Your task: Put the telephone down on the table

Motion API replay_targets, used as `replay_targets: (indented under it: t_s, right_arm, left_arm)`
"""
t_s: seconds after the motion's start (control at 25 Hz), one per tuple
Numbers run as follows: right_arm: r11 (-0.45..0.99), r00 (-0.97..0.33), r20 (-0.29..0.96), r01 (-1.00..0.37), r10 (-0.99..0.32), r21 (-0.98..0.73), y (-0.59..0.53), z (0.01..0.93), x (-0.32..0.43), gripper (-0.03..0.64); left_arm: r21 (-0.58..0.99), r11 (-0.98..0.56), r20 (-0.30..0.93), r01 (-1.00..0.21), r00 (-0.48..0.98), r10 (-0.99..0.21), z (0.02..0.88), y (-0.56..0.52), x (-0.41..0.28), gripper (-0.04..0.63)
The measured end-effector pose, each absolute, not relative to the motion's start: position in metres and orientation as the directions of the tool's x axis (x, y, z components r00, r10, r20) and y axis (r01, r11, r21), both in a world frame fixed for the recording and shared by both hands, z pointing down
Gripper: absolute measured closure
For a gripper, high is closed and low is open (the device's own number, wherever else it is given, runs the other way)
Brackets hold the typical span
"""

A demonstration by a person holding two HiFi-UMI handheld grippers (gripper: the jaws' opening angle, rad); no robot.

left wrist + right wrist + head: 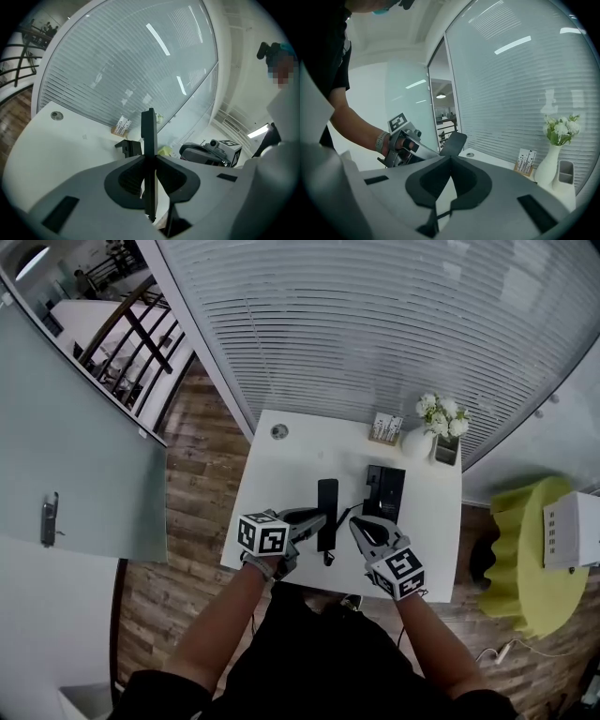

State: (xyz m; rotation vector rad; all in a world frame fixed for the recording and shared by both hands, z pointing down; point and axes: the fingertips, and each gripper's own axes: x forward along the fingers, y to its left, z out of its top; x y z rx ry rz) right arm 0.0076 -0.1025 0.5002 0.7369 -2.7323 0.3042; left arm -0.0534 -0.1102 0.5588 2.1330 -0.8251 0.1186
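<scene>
Clamped edge-on between the left fingers (127,180): telephone handset (149,136), stiff, probably light, smooth plastic, so likely slippery; best gripped mid-length. Right fingers (465,180) together, empty.

White table (281,484) bears phone base (385,488), vase (416,442), card holder (385,428), cup (447,448)

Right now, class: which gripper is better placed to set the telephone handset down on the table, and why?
Left. The left gripper is clamped on the black handset, holding it on edge above the white table. The right gripper has its jaws together, holding nothing.
</scene>
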Motion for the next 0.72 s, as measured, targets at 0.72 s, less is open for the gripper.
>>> replay_targets:
  t_s: [0.72]
  right_arm:
    - [0.753,-0.750,0.378,-0.634,-0.543,-0.178,-0.135,0.525,-0.094,0.595]
  left_arm:
    - [0.717,-0.469,0.377,-0.516,0.852,-0.362,0.587,-0.144,-0.169,0.517]
